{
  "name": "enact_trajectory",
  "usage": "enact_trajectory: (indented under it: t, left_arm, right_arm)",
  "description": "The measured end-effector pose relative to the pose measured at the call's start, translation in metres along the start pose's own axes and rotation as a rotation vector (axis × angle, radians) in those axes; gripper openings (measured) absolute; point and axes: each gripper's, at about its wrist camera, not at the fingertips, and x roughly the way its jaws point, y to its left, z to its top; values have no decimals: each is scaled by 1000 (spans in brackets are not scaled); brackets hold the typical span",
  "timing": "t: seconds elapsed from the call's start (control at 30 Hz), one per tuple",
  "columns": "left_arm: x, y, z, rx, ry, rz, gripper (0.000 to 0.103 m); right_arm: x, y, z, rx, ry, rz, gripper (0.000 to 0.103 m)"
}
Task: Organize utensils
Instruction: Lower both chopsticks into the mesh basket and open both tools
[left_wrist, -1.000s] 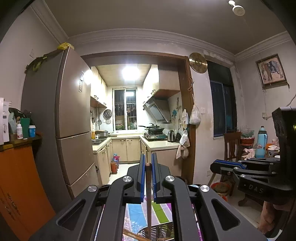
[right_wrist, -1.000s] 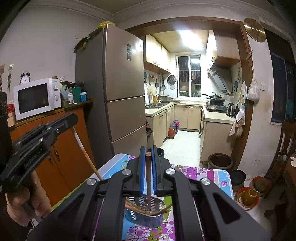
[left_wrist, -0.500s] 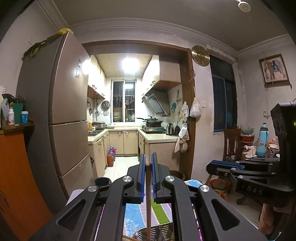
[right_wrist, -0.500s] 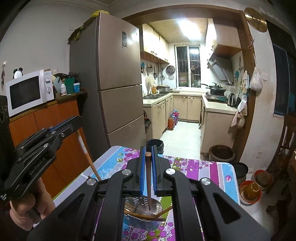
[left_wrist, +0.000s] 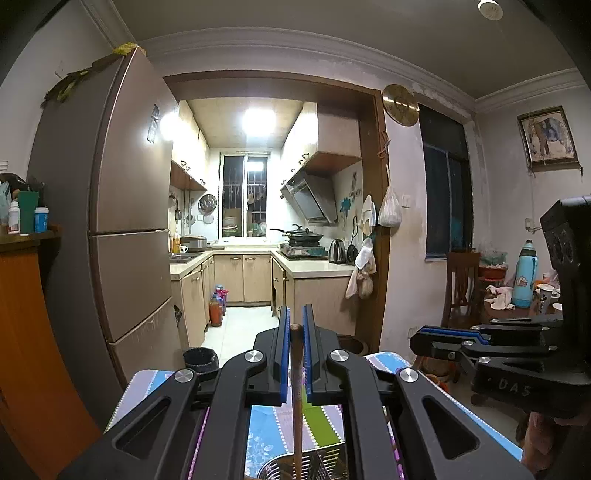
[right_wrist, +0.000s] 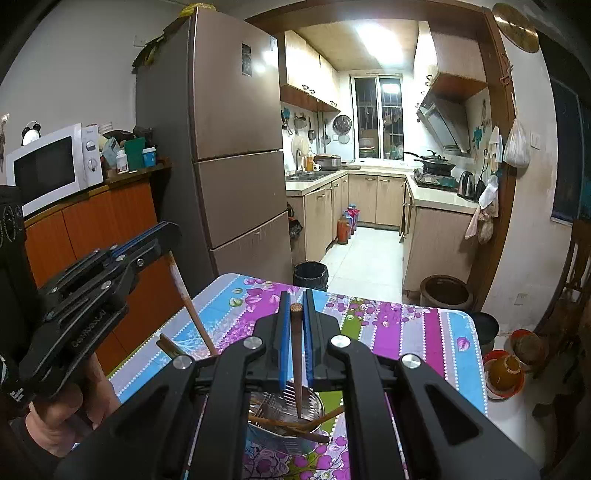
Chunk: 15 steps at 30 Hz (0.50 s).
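Table (right_wrist: 406, 332) under a striped, flowered cloth fills the foreground of the right wrist view, with a refrigerator (right_wrist: 229, 147) behind it to the left. Near the table's front edge stands a metal utensil holder (right_wrist: 288, 424), a round steel can with several wooden chopsticks lying crossed inside it. The left gripper (left_wrist: 294, 354) is clamped on a chopstick (left_wrist: 296, 387) that runs down toward the holder's rim at the bottom of its own view. The right gripper (right_wrist: 294, 332) pinches a second chopstick (right_wrist: 296, 362), dark brown, whose tapered tip reaches down into the holder. The first chopstick's lower end passes behind the right gripper's frame, so it probably sits in the holder too, though that part is hidden.
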Motion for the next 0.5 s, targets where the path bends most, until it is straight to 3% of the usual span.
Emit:
enact_trajectory:
  t: [0.3, 0.33, 0.37, 0.4, 0.43, 0.47, 0.5]
  left_arm:
    - [7, 6, -4, -8, 13, 17, 9]
    - [8, 7, -4, -10, 19, 14, 20]
    - [8, 7, -5, -11, 19, 13, 44]
    - [7, 6, -4, -11, 14, 16, 55]
    - [6, 7, -4, -10, 2, 22, 66]
    - [5, 8, -5, -10, -4, 26, 69]
    - [5, 9, -5, -11, -5, 30, 70]
  right_arm:
    - [4, -2, 0, 10, 11, 15, 5]
    - [5, -2, 0, 9, 14, 21, 5]
    - [5, -2, 0, 9, 19, 26, 8]
    - [5, -4, 0, 9, 18, 27, 12]
    - [4, -4, 0, 10, 11, 25, 29]
    - [2, -5, 0, 19, -3, 29, 43]
    - [-1, -5, 1, 24, -16, 31, 44]
